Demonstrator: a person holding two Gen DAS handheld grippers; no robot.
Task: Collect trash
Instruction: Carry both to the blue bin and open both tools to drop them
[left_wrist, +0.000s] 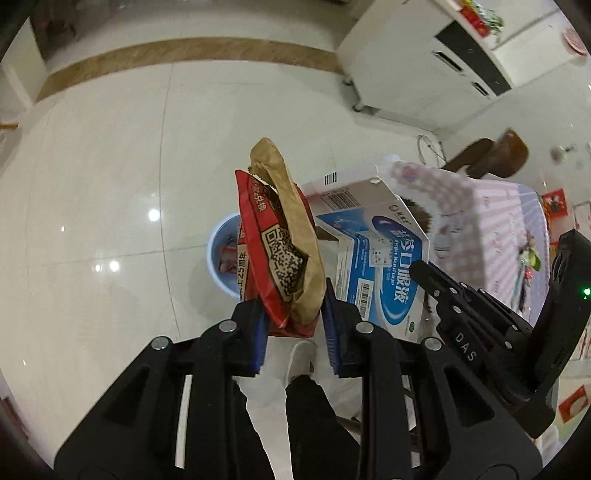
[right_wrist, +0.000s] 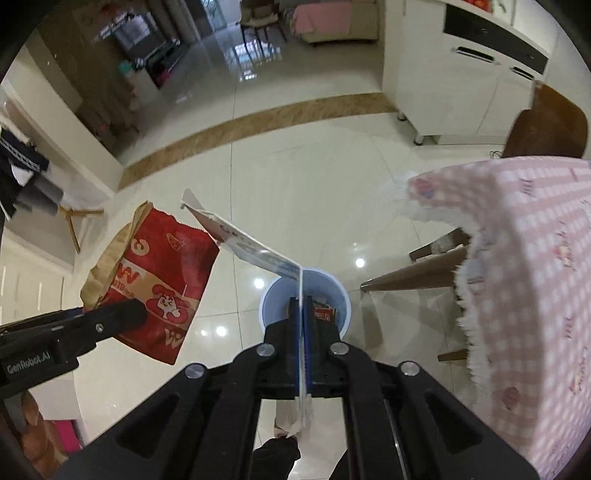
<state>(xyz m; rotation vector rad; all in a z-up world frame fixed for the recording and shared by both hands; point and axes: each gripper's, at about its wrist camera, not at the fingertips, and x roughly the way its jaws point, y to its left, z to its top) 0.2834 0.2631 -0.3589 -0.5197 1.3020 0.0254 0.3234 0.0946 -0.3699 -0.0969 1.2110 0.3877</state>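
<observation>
Above the blue bin (right_wrist: 304, 304), which already holds wrappers, the left gripper (left_wrist: 293, 321) pinches a red snack bag (left_wrist: 275, 240) and the right gripper (right_wrist: 303, 328) clamps a flattened box (right_wrist: 255, 247); neither is dropped yet.

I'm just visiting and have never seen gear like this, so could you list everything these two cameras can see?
Snack bag: one, red and brown, clamped in the left gripper.
Flattened carton: one, blue and white, clamped in the right gripper.
Bin: one, pale blue, on the floor below both grippers, some red trash inside.
Tablecloth: one, pink and white check, over the table at right.
Cabinet: one, white, against the far wall.
Chair: one, brown wood, behind the table.
Floor: glossy pale tiles with a brown strip.
Left gripper: black, blue pads.
Right gripper: black, shut.
Person's shoe: white, beneath.
</observation>
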